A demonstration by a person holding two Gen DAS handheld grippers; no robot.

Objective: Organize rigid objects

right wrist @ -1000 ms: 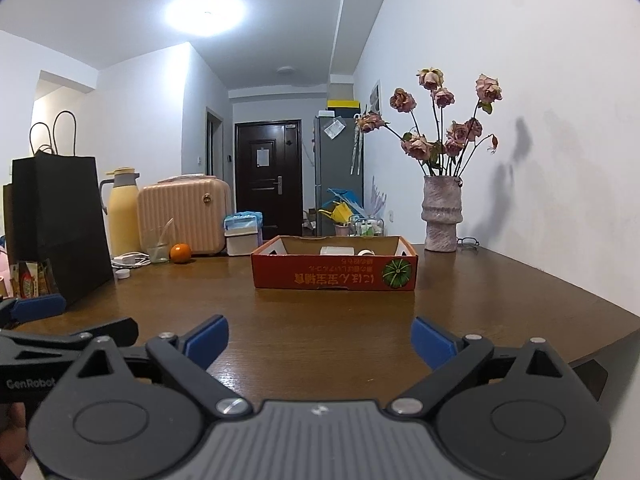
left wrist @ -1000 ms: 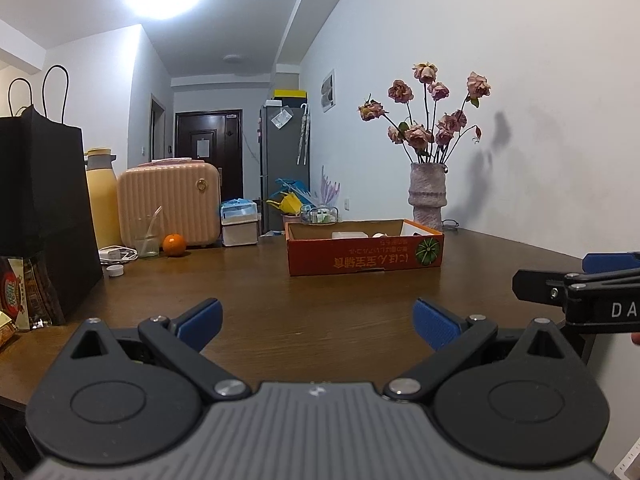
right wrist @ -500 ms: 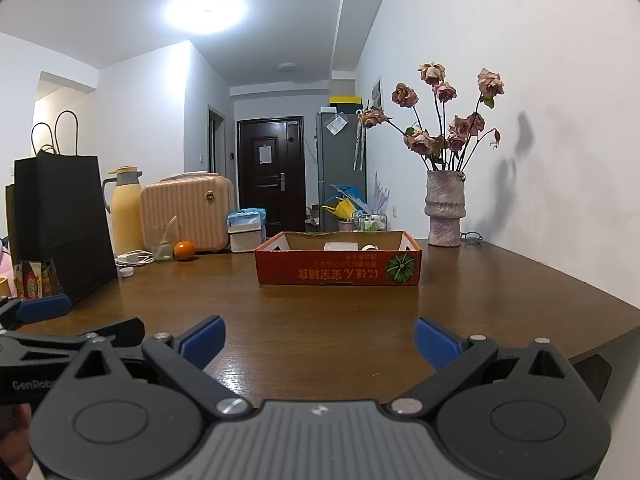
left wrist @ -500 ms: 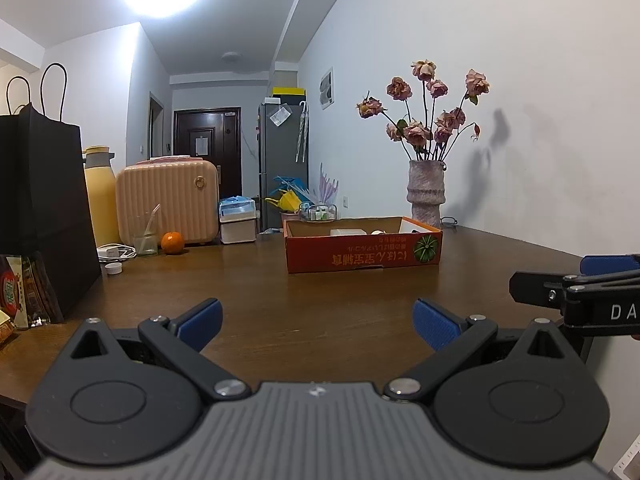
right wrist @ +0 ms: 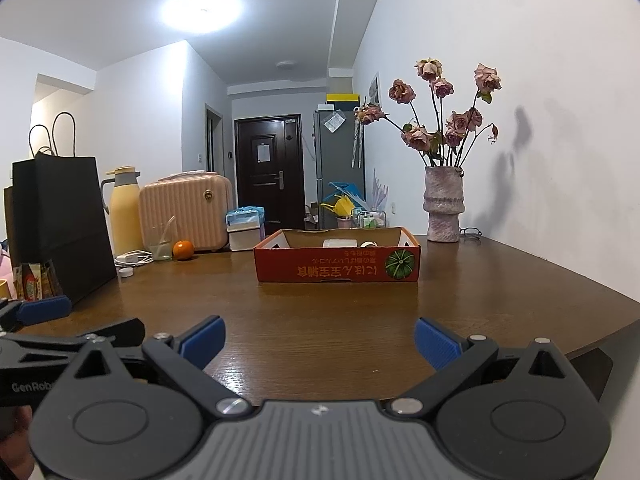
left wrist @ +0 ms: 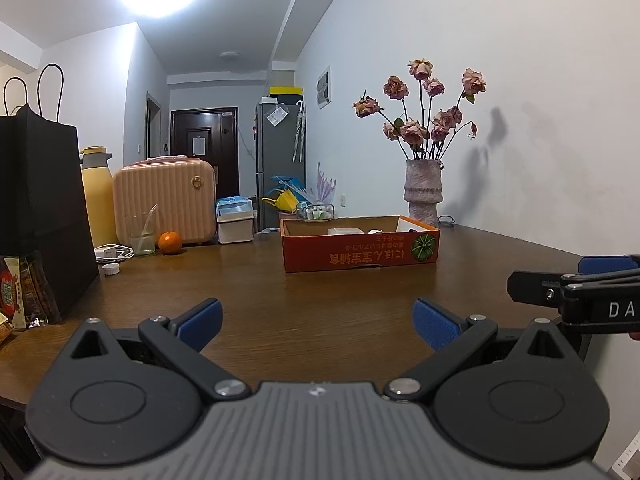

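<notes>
A low orange cardboard box (left wrist: 360,250) (right wrist: 338,266) stands mid-table with white items (left wrist: 345,231) (right wrist: 339,243) lying inside, mostly hidden by its wall. My left gripper (left wrist: 318,322) is held open above the near table edge, nothing between its blue pads. My right gripper (right wrist: 318,340) is likewise open and empty, well short of the box. Each gripper shows at the side of the other's view: the right one (left wrist: 576,288), the left one (right wrist: 60,328).
On the brown wooden table (left wrist: 280,288): a black paper bag (left wrist: 36,208), yellow thermos (left wrist: 98,196), pink case (left wrist: 166,200), glass (left wrist: 141,236), orange (left wrist: 170,242), white charger (left wrist: 114,252), small cap (left wrist: 110,269), tissue box (left wrist: 235,222). A vase of dried roses (left wrist: 423,192) stands by the wall.
Both views have drifted slightly; the box sits a touch lower and closer in frame. Both grippers stay open and empty.
</notes>
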